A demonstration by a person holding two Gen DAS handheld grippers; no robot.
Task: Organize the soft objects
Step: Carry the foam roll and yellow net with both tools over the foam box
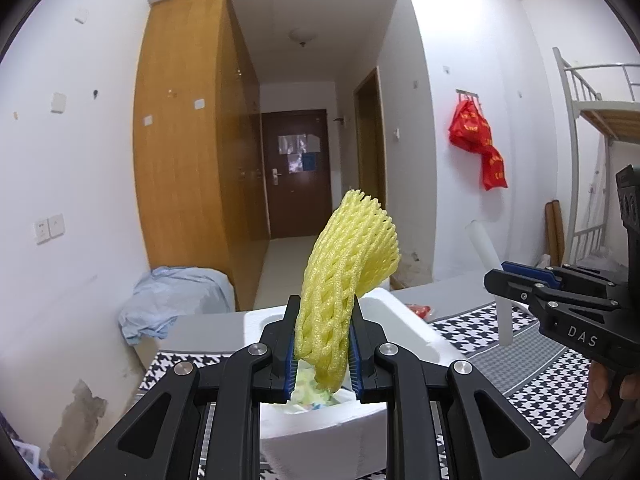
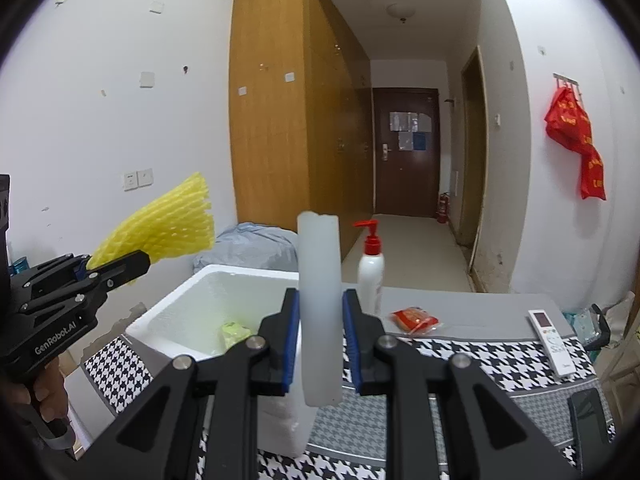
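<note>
My left gripper (image 1: pixel 322 348) is shut on a yellow foam net sleeve (image 1: pixel 348 276) and holds it above the white foam box (image 1: pixel 404 320). The sleeve also shows in the right wrist view (image 2: pixel 160 226), sticking out of the left gripper (image 2: pixel 114 268). My right gripper (image 2: pixel 320 336) is shut on a white foam tube (image 2: pixel 320 304), held upright beside the box (image 2: pixel 176 308). The right gripper (image 1: pixel 508 280) and the tube (image 1: pixel 486 248) show at the right in the left wrist view. A yellow-green soft item (image 2: pixel 236 334) lies inside the box.
The table has a houndstooth cloth (image 2: pixel 480 364). On it stand a white pump bottle (image 2: pixel 370 272), a red packet (image 2: pixel 414 320) and a white remote (image 2: pixel 552 340). A blue-grey cloth heap (image 1: pixel 172 300) lies behind the box. A wooden wardrobe (image 1: pixel 188 140) and a bunk bed (image 1: pixel 600 128) flank the room.
</note>
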